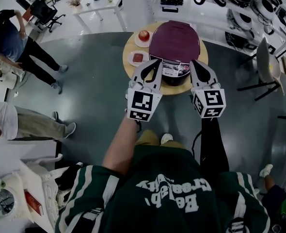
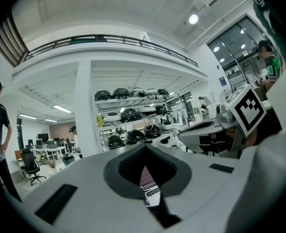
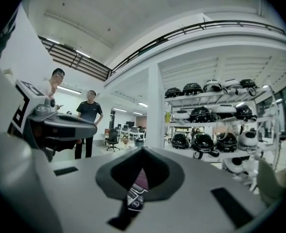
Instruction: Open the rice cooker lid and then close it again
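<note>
A rice cooker [image 1: 174, 45] with a purple lid stands on a round wooden table [image 1: 128, 50]; the lid is down. Both grippers hover side by side over the cooker's near edge, touching nothing. My left gripper [image 1: 155, 62] is shut and empty, and so is my right gripper [image 1: 195, 63]. In the left gripper view the jaws [image 2: 145, 149] meet, and a sliver of the cooker [image 2: 146, 181] shows through the notch between them. The right gripper view shows the same: shut jaws [image 3: 142, 152] with the cooker's panel [image 3: 135, 194] behind the notch.
Two small plates sit left of the cooker, one with a red apple [image 1: 144, 35], one with a red piece [image 1: 137, 58]. A grey chair [image 1: 266, 64] stands right of the table. People [image 1: 22, 38] are at the left. Shelves of cookers [image 1: 240, 4] line the back.
</note>
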Demonstrator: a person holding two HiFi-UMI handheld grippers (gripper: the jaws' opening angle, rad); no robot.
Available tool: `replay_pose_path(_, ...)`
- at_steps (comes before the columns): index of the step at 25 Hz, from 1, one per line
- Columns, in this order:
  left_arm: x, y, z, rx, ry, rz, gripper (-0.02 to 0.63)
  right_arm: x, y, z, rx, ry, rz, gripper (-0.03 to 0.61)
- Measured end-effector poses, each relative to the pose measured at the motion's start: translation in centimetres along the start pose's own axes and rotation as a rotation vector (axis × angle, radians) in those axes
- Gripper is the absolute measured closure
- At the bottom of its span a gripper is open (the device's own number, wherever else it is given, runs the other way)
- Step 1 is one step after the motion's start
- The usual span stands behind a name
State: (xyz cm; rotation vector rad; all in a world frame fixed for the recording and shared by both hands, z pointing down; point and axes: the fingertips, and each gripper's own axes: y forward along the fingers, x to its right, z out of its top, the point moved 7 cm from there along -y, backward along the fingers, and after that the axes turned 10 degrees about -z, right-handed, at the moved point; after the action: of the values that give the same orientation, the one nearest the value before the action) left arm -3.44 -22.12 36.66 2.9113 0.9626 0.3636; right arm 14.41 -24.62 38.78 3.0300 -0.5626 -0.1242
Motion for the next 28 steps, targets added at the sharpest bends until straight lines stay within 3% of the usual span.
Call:
replay_pose_path(4,-1.2,1.7,-0.7,-0.01,-0.004,-0.002,0.618,0.3,1.7,-0.8,-0.037,0.001,-0.014,0.574)
replay_pose_path(16,-4.4,7.4,-6.5,-0.095,-0.183,-0.124,0.618,-1.1,7.6,-4.9,-0.176,0.037,-0.002,0.574)
replay_pose_path(28,-4.5,10.0,-10.6,-0.186,-0.206,-0.18,0.618,-2.1,9.5,-9.3,-0.309,0.014,-0.002,0.574)
